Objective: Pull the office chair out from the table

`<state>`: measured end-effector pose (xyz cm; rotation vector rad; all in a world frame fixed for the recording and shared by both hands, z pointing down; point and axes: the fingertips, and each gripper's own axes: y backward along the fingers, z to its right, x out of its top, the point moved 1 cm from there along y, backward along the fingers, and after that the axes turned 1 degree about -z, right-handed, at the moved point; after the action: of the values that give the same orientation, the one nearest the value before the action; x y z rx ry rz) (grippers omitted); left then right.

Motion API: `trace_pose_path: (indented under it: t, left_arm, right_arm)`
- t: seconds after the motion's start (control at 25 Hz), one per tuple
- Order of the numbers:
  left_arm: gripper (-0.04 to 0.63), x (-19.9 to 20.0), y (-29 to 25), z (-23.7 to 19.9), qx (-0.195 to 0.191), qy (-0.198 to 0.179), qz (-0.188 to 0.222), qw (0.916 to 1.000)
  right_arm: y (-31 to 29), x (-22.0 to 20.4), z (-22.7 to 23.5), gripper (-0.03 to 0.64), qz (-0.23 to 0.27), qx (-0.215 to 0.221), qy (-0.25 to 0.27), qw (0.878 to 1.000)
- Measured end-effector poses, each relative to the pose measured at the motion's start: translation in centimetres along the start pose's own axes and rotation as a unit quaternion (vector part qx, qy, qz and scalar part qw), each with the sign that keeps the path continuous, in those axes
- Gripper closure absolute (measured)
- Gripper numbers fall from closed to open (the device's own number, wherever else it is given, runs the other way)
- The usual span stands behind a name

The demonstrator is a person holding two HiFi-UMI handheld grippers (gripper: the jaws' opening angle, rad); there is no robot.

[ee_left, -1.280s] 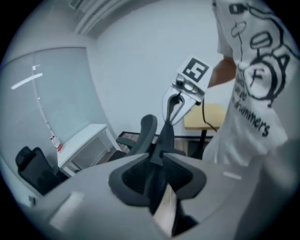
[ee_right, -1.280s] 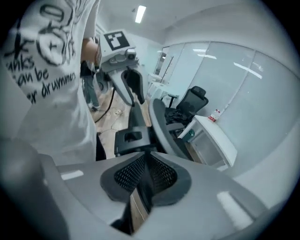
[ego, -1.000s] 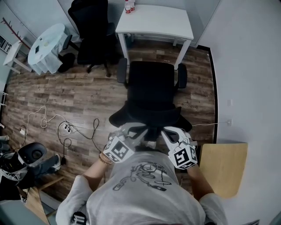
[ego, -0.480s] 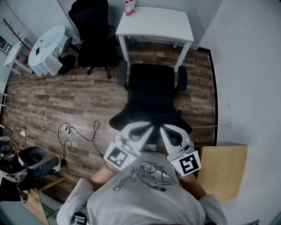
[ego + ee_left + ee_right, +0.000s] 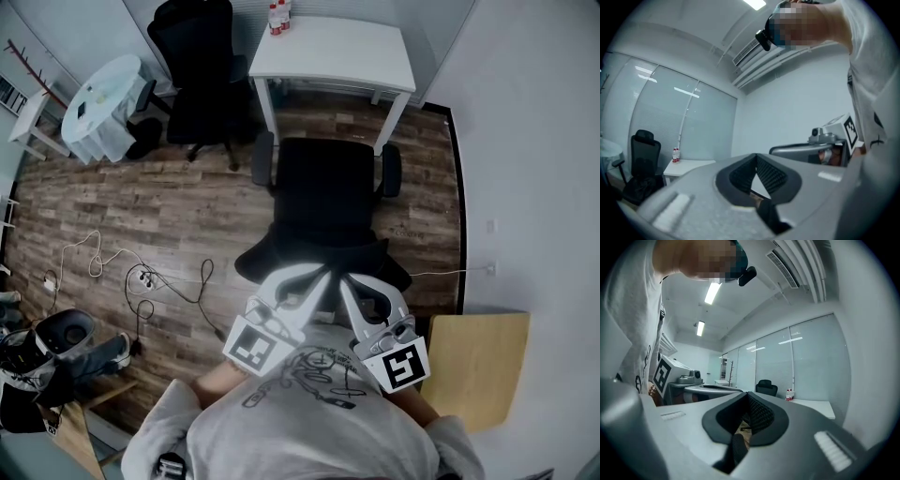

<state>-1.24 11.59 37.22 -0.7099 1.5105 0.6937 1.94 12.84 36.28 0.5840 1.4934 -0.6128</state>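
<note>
Left claw (image 5: pixel 309 281) and right claw (image 5: pixel 354 291) both pressed together, pinching nothing.
The tips sit near each other, held level at the person's chest. Just beyond and below them is the black office chair (image 5: pixel 323 202), backrest nearest the claws, standing out in front of the white bench (image 5: pixel 328 47) farther ahead.

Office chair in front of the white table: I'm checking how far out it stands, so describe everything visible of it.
The office chair is black, with a broad seat, two armrests and a curved backrest nearest the camera. It stands upright on the wooden floor, facing the white table, seat clear of the tabletop. Its base is mostly hidden. The left gripper and right gripper, jaws shut and empty, overlap its backrest; no contact shows.
</note>
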Motion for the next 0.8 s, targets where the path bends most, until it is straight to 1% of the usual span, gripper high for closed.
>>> trace_pose_path:
  t: [0.24, 0.4, 0.56, 0.8]
  left_arm:
    - [0.592, -0.2, -0.1, -0.4, 0.003, 0.005, -0.002, 1.0000]
    - [0.592, -0.1, -0.2, -0.7, 0.004, 0.001, -0.003, 1.0000]
    - [0.592, -0.1, 0.0, -1.3, 0.010, 0.008, -0.003, 0.9999]
    - [0.592, 0.0, 0.2, -1.1, 0.007, 0.004, 0.000, 1.0000]
  right_arm:
    - [-0.2, 0.1, -0.1, 0.609, 0.002, -0.003, -0.004, 1.000]
    - [-0.4, 0.1, 0.2, 0.611, -0.001, -0.004, -0.009, 1.000]
    - [-0.5, 0.3, 0.3, 0.611, -0.001, -0.005, -0.006, 1.000]
    - [-0.5, 0.3, 0.2, 0.611, -0.004, -0.007, -0.004, 1.000]
